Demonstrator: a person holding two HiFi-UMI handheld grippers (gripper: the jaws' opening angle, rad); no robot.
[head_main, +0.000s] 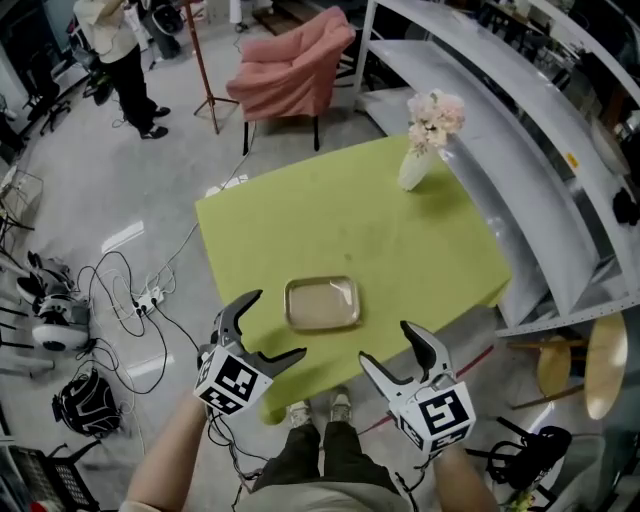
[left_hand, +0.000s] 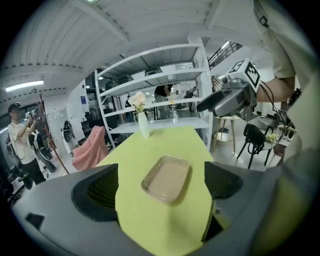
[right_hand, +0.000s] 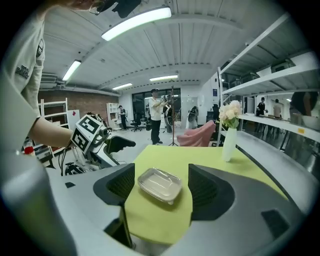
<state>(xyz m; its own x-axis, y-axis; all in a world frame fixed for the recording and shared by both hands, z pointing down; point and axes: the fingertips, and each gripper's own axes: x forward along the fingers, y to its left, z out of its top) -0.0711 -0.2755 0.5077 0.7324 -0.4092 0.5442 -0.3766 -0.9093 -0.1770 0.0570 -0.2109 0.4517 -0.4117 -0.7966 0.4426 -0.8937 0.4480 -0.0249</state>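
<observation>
The left gripper (head_main: 277, 322) and right gripper (head_main: 385, 342) hover empty, jaws wide, over the near edge of the green table (head_main: 330, 215), where the shallow tray (head_main: 322, 304) lies just ahead between them: seemingly the approach, a grasp needing 1 jaw lowered past its rim.

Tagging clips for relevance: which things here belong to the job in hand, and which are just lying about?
In hand: clear tray on the green table; left tool and right tool, both open, short of it.
Lying about: vase of flowers, pink armchair, metal shelving.
</observation>
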